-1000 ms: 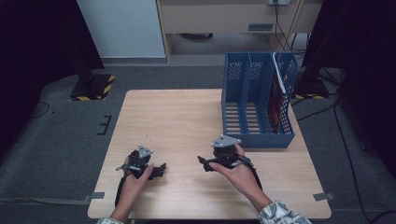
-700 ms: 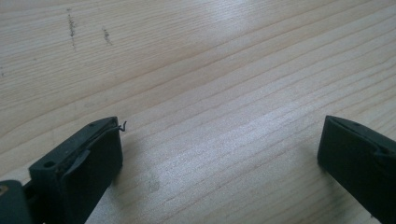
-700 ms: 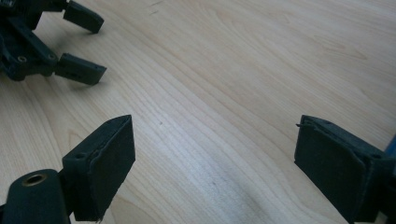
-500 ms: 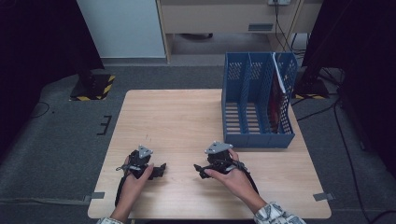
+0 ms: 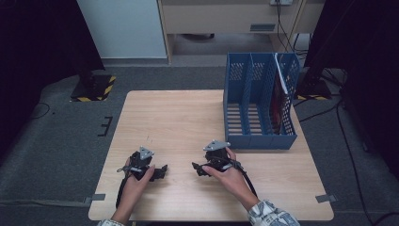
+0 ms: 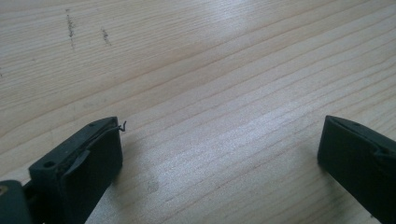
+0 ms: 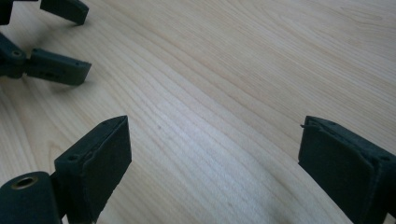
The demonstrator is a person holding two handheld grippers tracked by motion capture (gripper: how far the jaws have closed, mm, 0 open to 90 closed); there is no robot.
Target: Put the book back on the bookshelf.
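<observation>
The left hand-held gripper [image 5: 162, 170] lies low on the tabletop [image 5: 179, 117] near the person's edge, held by the left hand [image 5: 137, 179], its jaws pointing toward the middle of the wood. In the left gripper view [image 6: 219, 149] the two black jaws stand wide apart with bare wood grain between them and nothing clamped. The right hand-held gripper [image 5: 196, 168] sits just to the right of it, held by the right hand [image 5: 230, 174], its jaws pointing back toward the left one, so the two tools face each other, near but apart. In the right gripper view [image 7: 215, 154] its jaws also stand wide with only wood between them, and the other tool's jaws show at the upper left of that view. Each tool carries a grey three-cornered plate on top, and a dark cable trails from each toward the person.

Beyond the right hand, at the far right part of the tabletop, stands a blue file rack [image 5: 259, 101] with slatted compartments; a red folder [image 5: 281, 101] stands upright in its rightmost slot. Around the tabletop lies grey carpet [image 5: 70, 141], with a yellow-and-black striped base [image 5: 96, 87] off to the far left
</observation>
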